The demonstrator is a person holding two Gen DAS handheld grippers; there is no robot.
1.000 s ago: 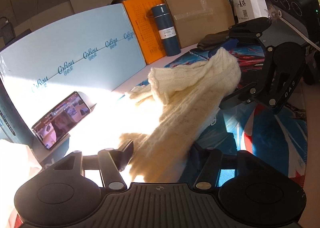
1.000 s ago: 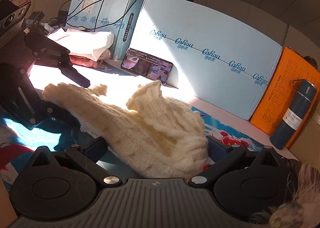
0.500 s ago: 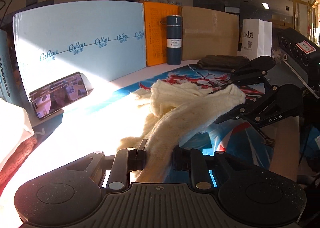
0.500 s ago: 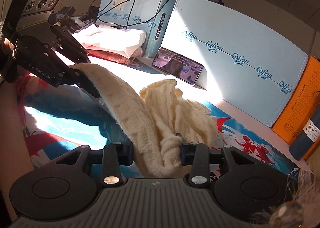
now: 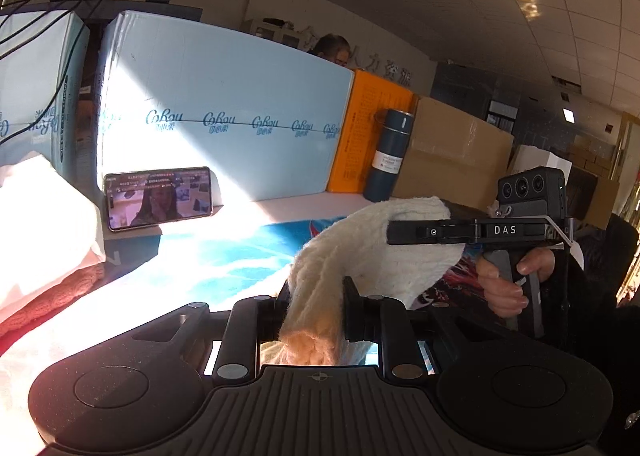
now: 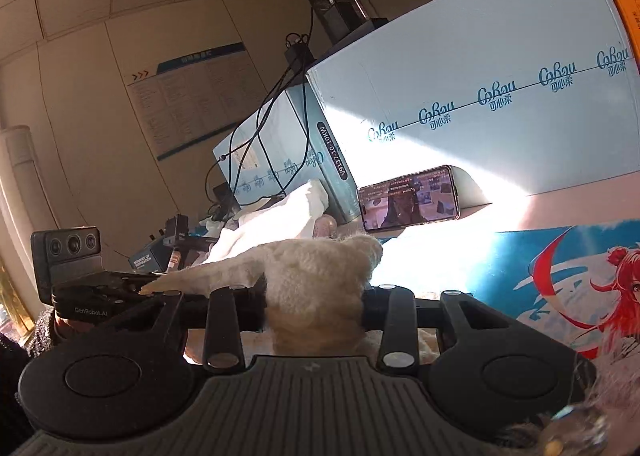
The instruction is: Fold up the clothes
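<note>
Left wrist view shows the cream knit sweater [image 5: 360, 252] lifted above the printed mat [image 5: 224, 252], pinched by both the left gripper [image 5: 314, 312] and right gripper [image 6: 314, 308], so raise the 2 ends evenly, keeping it taut.

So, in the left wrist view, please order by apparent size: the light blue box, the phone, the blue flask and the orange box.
1. light blue box, clearly largest
2. orange box
3. phone and blue flask: these look alike in area, and the phone stands nearer the camera, so I leave them unranked.
</note>
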